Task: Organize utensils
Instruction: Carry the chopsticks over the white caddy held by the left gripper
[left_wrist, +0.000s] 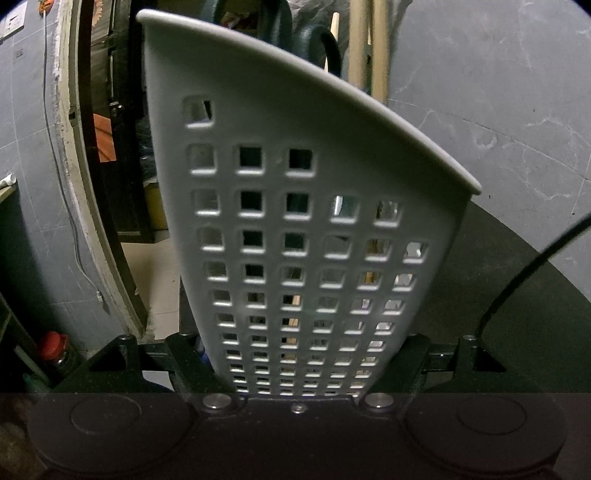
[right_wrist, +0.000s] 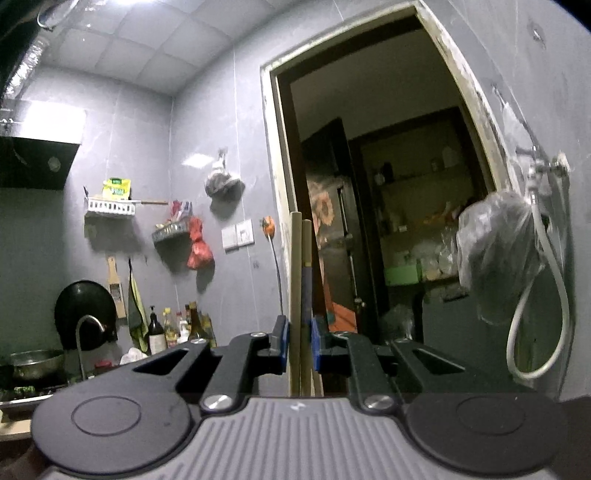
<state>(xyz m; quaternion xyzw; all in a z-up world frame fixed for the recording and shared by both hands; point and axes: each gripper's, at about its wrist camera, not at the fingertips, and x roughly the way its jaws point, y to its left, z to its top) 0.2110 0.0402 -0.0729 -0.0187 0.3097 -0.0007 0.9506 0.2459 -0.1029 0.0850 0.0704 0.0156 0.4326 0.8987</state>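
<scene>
A grey plastic utensil holder (left_wrist: 295, 206) with square holes fills the left wrist view, tilted, its rim slanting down to the right. My left gripper (left_wrist: 299, 365) is shut on its lower part, one finger on each side. Handles of utensils (left_wrist: 376, 48) stick up behind its rim. In the right wrist view my right gripper (right_wrist: 299, 345) is shut on two pale wooden chopsticks (right_wrist: 295, 280) that stand upright between its blue pads (right_wrist: 281, 343), held up in front of a doorway.
A dark doorway (right_wrist: 388, 206) leads to a room with shelves. Wall racks (right_wrist: 110, 208), a black wok (right_wrist: 85, 314), bottles (right_wrist: 177, 328) and a tap (right_wrist: 86, 332) are at the left. A plastic bag (right_wrist: 498, 254) and a hose (right_wrist: 543, 295) hang at the right. A dark round surface (left_wrist: 517, 295) lies below the holder.
</scene>
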